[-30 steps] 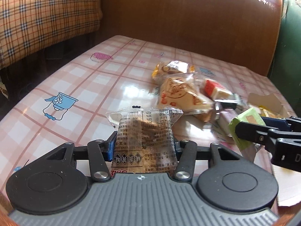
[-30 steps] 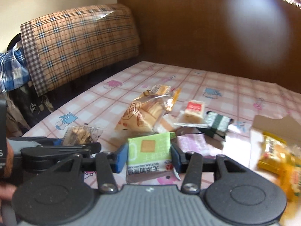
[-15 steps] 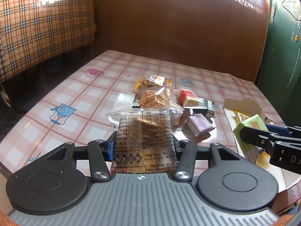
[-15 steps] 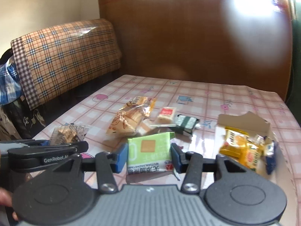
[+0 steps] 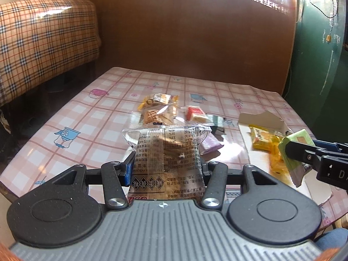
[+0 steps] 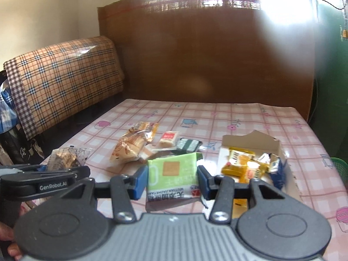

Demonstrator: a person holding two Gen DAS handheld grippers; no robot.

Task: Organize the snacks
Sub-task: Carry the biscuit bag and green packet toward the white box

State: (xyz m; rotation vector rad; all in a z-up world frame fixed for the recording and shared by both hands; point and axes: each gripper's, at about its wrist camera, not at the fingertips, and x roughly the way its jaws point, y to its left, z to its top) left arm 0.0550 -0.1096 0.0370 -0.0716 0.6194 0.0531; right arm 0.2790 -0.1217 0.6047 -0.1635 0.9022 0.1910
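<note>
On the left, the left gripper (image 5: 166,167) has its jaws clamped on a clear-wrapped biscuit packet (image 5: 166,150), carried in the air above the near edge of the desk (image 5: 87,117). Mid-desk, the loose pile waits: a yellow-orange cracker bag (image 6: 133,145), a small red-and-white pack (image 6: 168,137), a dark green pack (image 6: 188,144). Further right, the right gripper (image 6: 173,181) grips a green wafer packet (image 6: 173,174) by both sides, also off the desk. Far right sits the torn cardboard box (image 6: 250,140) with yellow sweets (image 6: 241,165) inside. Looks like the carry step, two snacks in transit. Next, I'd say, each packet wants lowering over the box and releasing. The box is already crowded, and its ragged back wall may catch a wrapper; the two grippers are close together, so one should go first.
</note>
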